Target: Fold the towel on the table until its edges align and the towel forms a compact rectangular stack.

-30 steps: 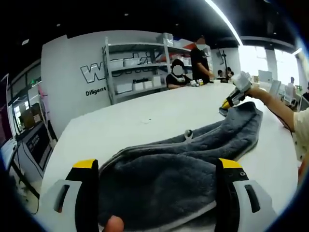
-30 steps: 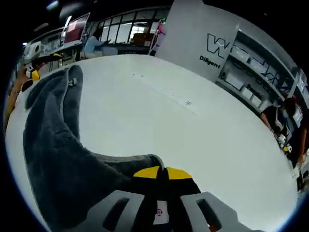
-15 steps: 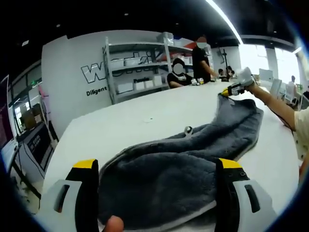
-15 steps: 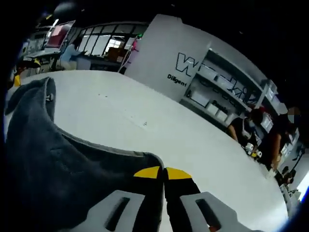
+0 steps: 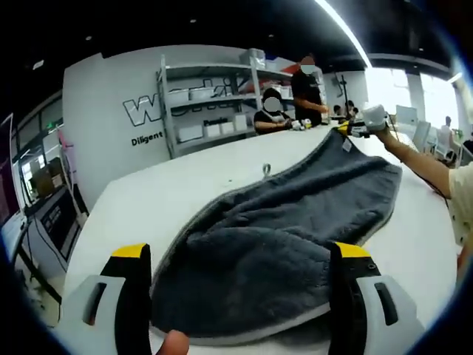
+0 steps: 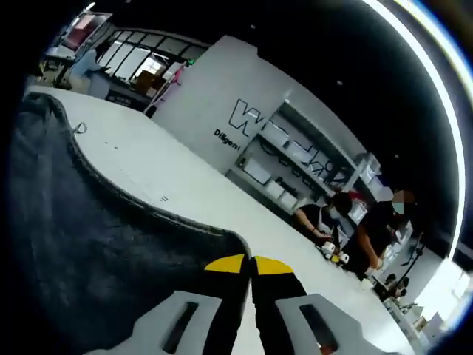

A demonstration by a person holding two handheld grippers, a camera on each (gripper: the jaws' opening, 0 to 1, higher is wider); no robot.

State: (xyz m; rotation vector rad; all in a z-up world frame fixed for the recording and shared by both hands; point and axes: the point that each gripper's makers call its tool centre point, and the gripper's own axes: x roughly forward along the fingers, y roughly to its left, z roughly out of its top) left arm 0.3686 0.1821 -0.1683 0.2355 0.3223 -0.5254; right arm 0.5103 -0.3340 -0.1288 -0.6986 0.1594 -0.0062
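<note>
1. I am clamping the right gripper point(image 6: 249, 260) on a corner of the dark grey fleecy towel point(image 5: 281, 229), now lifted higher, upper right in the left gripper view.
2. The left gripper point(image 5: 240, 255) is hanging released over the towel's near end on the white table point(image 5: 185, 188).
3. The towel is spreading flatter, ready for folding.

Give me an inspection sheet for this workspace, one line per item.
Surface: white table, bare around the towel.
Job's things: grey towel partly lifted, one corner raised, hanging loop at its edge.
Clutter: nothing seen near the towel.
Grippers: left gripper open, jaws either side of the towel's near end; right gripper shut on the towel corner.
Cables: a thin cable runs along the person's forearm.
Surroundings: shelving unit, lettered wall, people at the far end.
</note>
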